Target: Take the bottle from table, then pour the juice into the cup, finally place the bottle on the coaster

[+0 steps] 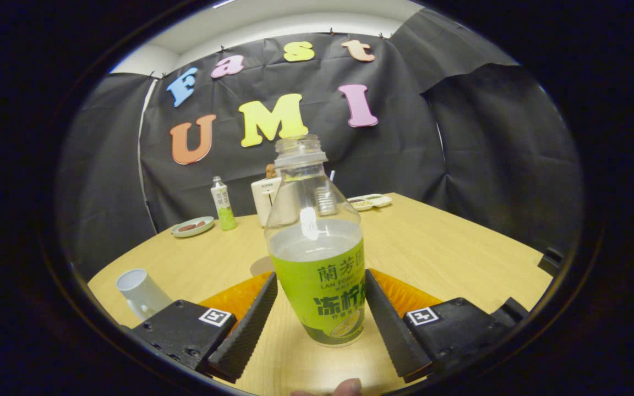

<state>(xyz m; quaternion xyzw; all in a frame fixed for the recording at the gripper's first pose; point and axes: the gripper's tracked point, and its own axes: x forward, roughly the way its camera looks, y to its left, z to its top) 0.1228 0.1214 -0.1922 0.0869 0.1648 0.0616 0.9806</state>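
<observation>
- The handheld gripper (320,316) comes first: its two ribbed fingers sit either side of the clear plastic juice bottle with the green label (317,258). Both look to be right at the label's edges, but I can't tell for sure whether they're actually squeezing it or just touching.
- Far left, near the left finger, there's a small white plastic cup (140,290). It stands on the light wooden table (449,253), apart from the bottle.
- Further back on the left is a pale green plate (192,226) with something dark on it, and just beside that a small bottle with a green bottom half (223,211).
- Centre: the juice bottle stands upright between the fingers, long axis vertical and straight ahead of the gripper. The cap is off, the neck threads are bare, and it's roughly half full of cloudy liquid. Smooth, round, glossy, so probably a bit slippery.
- Under and behind the bottle is an orange ridged coaster (399,294), peeking out on both sides of the fingers. I can't tell whether the bottle's base is on it or just in front.
- Behind the bottle is a white boxy container (264,203), and to the right some small flat white dishes (371,201).
- My guess: the cup lies to the left, so the pour would have to swing that way.
</observation>
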